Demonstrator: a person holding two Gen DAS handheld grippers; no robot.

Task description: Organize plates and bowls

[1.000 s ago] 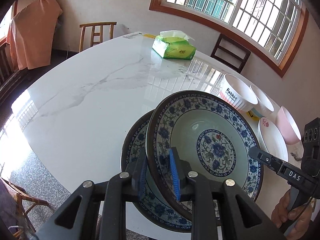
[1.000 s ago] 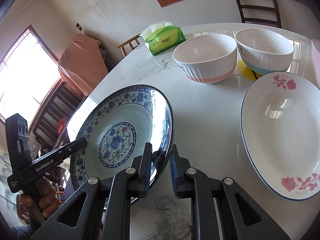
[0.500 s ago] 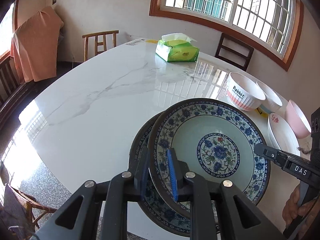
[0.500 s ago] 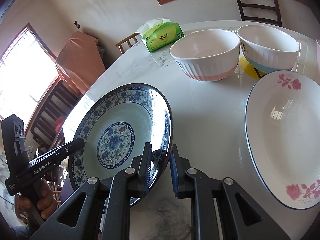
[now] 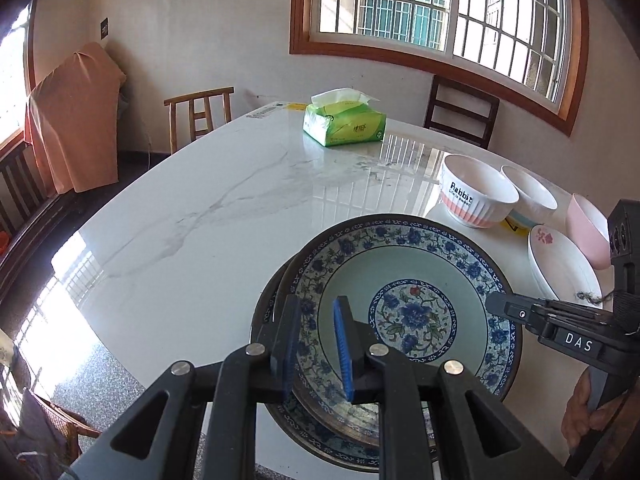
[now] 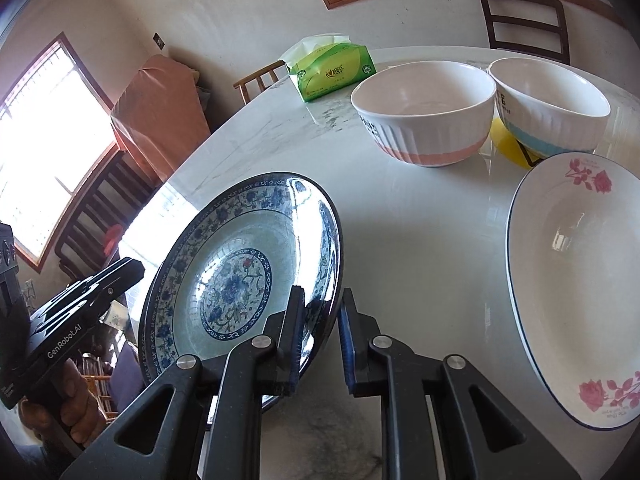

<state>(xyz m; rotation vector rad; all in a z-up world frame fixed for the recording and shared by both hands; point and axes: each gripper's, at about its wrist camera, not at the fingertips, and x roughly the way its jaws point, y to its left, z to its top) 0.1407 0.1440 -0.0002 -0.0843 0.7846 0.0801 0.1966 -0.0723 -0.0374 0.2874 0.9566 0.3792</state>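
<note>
While both grippers clamp opposite rims of the upper blue-patterned plate [image 5: 404,304], left gripper [image 5: 316,344] and right gripper [image 6: 320,336], it sits tilted on a matching lower plate [image 5: 288,412] at the table's [image 5: 200,208] near edge. Stacking seems nearly done; the rose plate [image 6: 576,292] and bowls [image 6: 424,112] toward the right edge remain unsorted.

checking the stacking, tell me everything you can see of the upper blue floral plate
The upper blue floral plate is round, deep and glossy, likely glazed ceramic: pale green well, blue flower medallion, blue-and-white floral band, dark rim. It sits over a matching lower plate near the table edge, tilted rather than nested flat. The left gripper clamps one rim, the right gripper the opposite rim, jaws shut on it.
</note>
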